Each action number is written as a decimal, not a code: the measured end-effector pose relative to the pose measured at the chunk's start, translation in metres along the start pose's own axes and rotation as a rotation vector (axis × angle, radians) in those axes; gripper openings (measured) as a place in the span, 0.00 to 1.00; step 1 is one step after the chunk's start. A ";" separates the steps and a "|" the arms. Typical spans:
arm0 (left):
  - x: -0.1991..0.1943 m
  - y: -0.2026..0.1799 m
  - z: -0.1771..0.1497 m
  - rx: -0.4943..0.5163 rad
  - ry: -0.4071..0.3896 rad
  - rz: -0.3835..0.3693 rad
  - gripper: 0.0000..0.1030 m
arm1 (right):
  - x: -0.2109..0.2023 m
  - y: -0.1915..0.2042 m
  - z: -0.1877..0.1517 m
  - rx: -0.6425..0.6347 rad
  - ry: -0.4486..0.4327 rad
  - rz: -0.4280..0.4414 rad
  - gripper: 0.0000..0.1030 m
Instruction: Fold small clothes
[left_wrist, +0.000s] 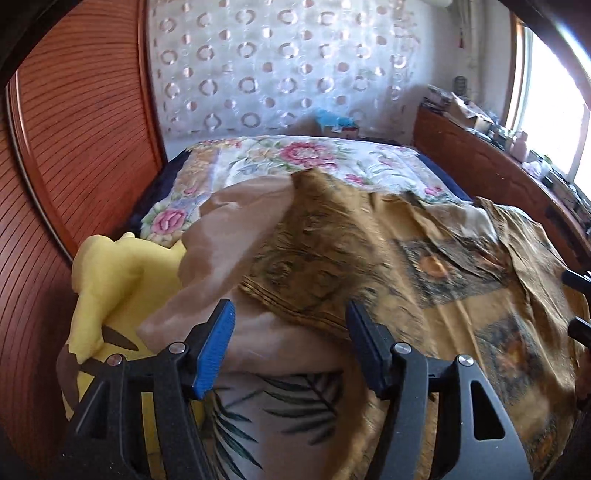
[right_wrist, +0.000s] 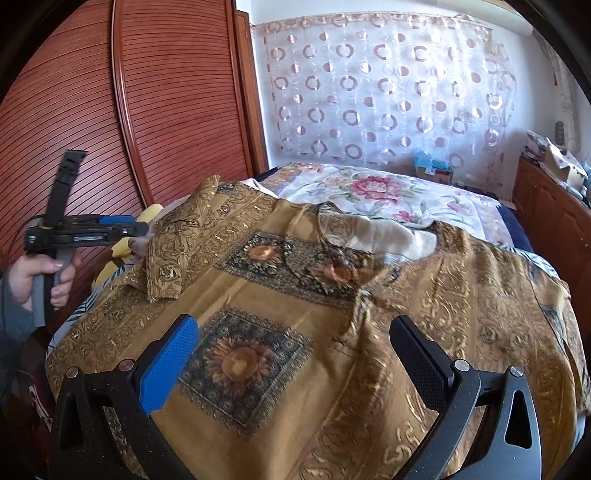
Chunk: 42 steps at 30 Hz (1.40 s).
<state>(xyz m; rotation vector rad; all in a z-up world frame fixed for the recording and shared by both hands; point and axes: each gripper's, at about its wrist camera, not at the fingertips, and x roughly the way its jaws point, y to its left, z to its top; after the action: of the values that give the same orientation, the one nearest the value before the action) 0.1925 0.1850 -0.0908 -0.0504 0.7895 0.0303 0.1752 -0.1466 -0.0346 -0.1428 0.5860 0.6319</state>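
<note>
Both grippers, left (left_wrist: 290, 345) and right (right_wrist: 293, 360), are gaping empty; the sleeve (right_wrist: 173, 240) at ten o'clock risks unfolding unpinned.

Gold sunflower shirt (right_wrist: 295, 295) — spread on bed (right_wrist: 388, 192)

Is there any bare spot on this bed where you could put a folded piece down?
Yes: the floral bedspread lies bare between the gold patterned garment and the circle-print curtain. Nearer, it is crowded: the garment covers most of the bed and a yellow plush toy fills the corner by the wooden wardrobe. The sideboard under the window is cluttered.
</note>
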 end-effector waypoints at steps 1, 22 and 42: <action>0.005 0.004 0.002 -0.010 0.001 0.002 0.61 | 0.002 0.001 0.003 -0.005 -0.002 0.004 1.00; 0.034 0.009 0.013 -0.024 0.040 -0.021 0.06 | 0.021 0.008 0.007 0.005 0.002 0.059 1.00; 0.004 -0.037 0.036 0.103 -0.008 -0.022 0.05 | 0.014 0.000 0.003 0.042 -0.009 0.020 1.00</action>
<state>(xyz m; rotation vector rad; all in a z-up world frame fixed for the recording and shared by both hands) 0.2222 0.1502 -0.0669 0.0383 0.7818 -0.0309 0.1858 -0.1382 -0.0396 -0.0948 0.5922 0.6390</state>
